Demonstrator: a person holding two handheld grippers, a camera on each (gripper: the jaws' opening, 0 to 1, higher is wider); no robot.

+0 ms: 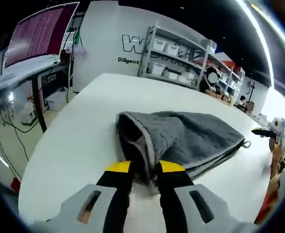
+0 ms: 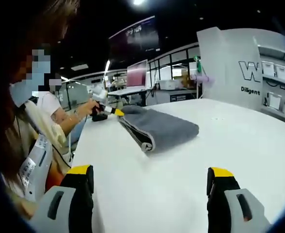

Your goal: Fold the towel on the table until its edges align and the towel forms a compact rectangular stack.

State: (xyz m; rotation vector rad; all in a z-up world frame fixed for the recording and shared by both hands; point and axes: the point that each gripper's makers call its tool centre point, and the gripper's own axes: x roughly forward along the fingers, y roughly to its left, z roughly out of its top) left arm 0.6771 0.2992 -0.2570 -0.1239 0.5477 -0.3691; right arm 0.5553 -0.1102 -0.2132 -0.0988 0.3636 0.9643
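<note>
A grey towel (image 1: 191, 138) lies folded in a long bundle on the white table (image 1: 74, 131). My left gripper (image 1: 145, 168) is shut on the towel's near end, with cloth pinched between its yellow-tipped jaws. In the right gripper view the same towel (image 2: 164, 127) lies ahead at mid-table, a small hanging loop (image 2: 146, 145) at its near corner. The left gripper (image 2: 107, 111), held by a person's hand, sits at the towel's far end. My right gripper (image 2: 150, 172) stands open, jaws wide apart over bare table (image 2: 239, 145), short of the towel.
Metal shelves with white bins (image 1: 179, 51) stand behind the table by a lettered wall. A large screen (image 1: 40, 34) and cables are at the left. A person (image 2: 33, 102) stands close at the table's edge. Desks with monitors (image 2: 137, 73) lie beyond.
</note>
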